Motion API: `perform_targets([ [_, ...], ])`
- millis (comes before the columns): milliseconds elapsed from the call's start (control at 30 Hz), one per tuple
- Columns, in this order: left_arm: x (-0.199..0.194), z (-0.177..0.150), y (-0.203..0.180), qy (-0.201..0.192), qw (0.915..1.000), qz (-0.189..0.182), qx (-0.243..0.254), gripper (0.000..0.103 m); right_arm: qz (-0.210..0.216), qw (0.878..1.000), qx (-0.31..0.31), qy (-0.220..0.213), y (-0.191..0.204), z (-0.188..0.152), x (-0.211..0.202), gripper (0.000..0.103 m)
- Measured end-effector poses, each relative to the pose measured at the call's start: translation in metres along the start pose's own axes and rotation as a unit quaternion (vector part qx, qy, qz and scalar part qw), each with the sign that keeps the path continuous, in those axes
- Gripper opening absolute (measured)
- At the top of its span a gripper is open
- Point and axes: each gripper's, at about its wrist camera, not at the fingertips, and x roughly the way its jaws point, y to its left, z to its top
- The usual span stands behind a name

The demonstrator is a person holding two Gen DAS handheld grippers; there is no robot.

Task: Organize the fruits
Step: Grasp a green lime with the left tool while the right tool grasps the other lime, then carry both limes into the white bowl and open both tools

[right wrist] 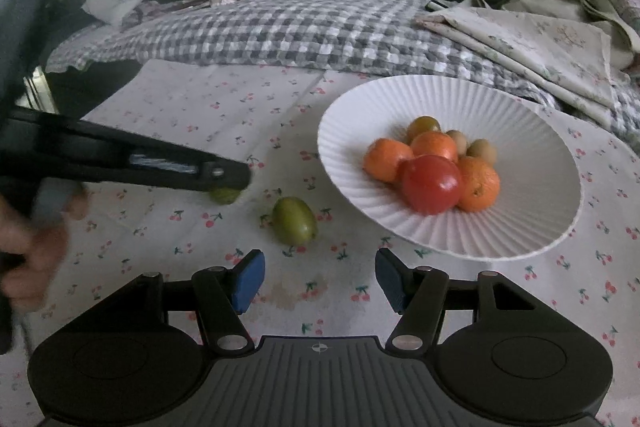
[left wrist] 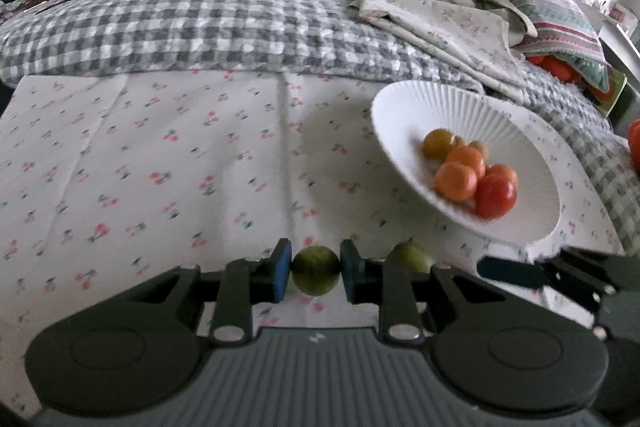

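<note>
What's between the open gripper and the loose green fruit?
Nothing but cherry-print cloth, seen in the right wrist view, lies between the right gripper and the oval green fruit.

Left gripper: you hold it angled downward, blue pads pressed on both sides of a small green fruit. Right gripper: angled downward likewise, jaws parted, nothing between them. Your hand grips the left gripper's handle, blurred at the right view's edge.
</note>
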Motion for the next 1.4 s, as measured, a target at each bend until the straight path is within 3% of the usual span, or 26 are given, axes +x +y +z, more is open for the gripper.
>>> perform_targets([
  [133,-0.003,-0.006,0.013,0.005,0.9999,0.014,0.003,0.024,0.008,1.0,-0.012,-0.005,0.008,-0.002,0.011,0.061],
  [400,-0.005,-0.008,0.024,0.003,1.0,0.001,-0.006,0.025,-0.001,1.0,-0.014,-0.026,0.021,-0.001,0.028,0.06],
  [467,-0.005,-0.007,0.025,0.003,1.0,0.001,-0.007,0.025,0.001,0.999,-0.012,-0.03,0.024,0.0,0.031,0.049],
  [533,-0.005,-0.007,0.027,0.003,0.9999,-0.001,-0.01,0.025,-0.006,0.999,-0.017,-0.033,0.028,0.002,0.032,0.028],
  [733,-0.007,-0.005,0.028,0.0,0.9999,0.004,-0.015,0.024,-0.005,1.0,-0.008,-0.029,0.029,0.008,0.026,0.028],
  [1000,-0.015,0.0,0.02,-0.01,0.9998,0.017,0.001,0.024,0.016,0.999,0.013,-0.048,0.027,0.021,0.004,0.028],
  [1400,-0.027,0.015,-0.011,-0.034,0.9989,0.023,0.023,0.024,0.013,0.996,0.045,-0.081,0.009,0.036,-0.028,0.028],
])
